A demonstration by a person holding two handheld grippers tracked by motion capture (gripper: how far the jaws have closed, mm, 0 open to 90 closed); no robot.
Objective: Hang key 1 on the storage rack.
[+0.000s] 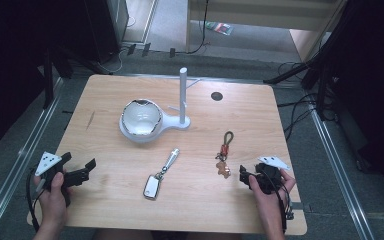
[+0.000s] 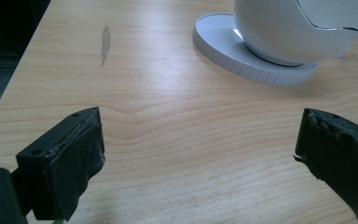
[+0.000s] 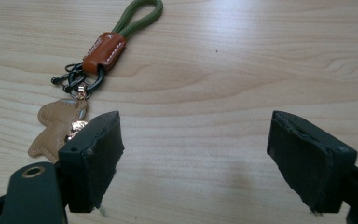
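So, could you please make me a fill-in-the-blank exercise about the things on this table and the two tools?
1. The white bowl rests on the round base of a white ____ with an upright pole.
2. The keychain with the green cord loop and brown leather charm lies nearest the ____ tool.
3. The silver car key lies ____ the two tools, on the wooden table.
4. The jaws of the left tool stand ____, with nothing in them.

Missing words: stand; right; between; open

The brown leather charm [image 3: 56,128] sits partly hidden behind the right gripper [image 3: 196,158] — its lower end unseen.
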